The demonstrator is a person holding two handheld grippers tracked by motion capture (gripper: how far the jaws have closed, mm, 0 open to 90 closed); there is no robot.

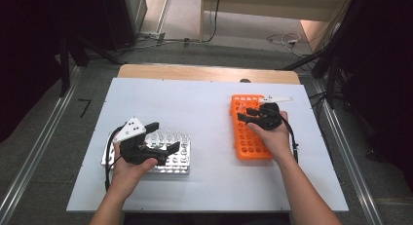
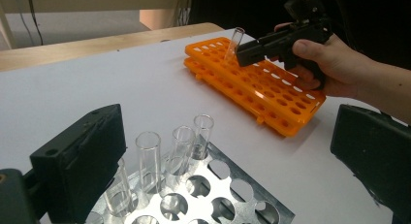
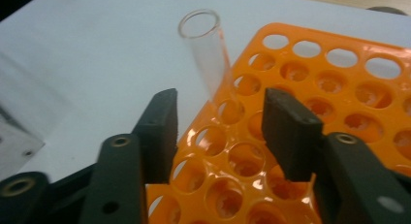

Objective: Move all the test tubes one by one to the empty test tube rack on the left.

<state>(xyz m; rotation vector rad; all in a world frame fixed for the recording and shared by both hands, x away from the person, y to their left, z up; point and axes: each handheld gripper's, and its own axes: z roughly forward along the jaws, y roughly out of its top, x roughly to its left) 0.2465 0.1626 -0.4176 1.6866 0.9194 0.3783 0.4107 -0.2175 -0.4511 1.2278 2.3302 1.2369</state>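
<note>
An orange tube rack (image 1: 251, 144) lies at the right of the white table. One clear glass tube (image 3: 206, 54) stands tilted in a hole near the rack's far left corner. My right gripper (image 3: 220, 117) hovers just behind that tube, its jaws partly apart and not touching the glass. In the left gripper view the same tube (image 2: 235, 40) rises just past the right gripper's tip (image 2: 247, 52). My left gripper (image 1: 165, 136) is wide open over a metal rack (image 1: 178, 164) holding several glass tubes (image 2: 148, 156). Nothing sits between its jaws (image 2: 228, 156).
The white table top (image 1: 204, 103) has free room between the two racks and along its far side. A wooden strip (image 1: 204, 73) edges the back of the table. Cables trail from both grippers towards the person's forearms.
</note>
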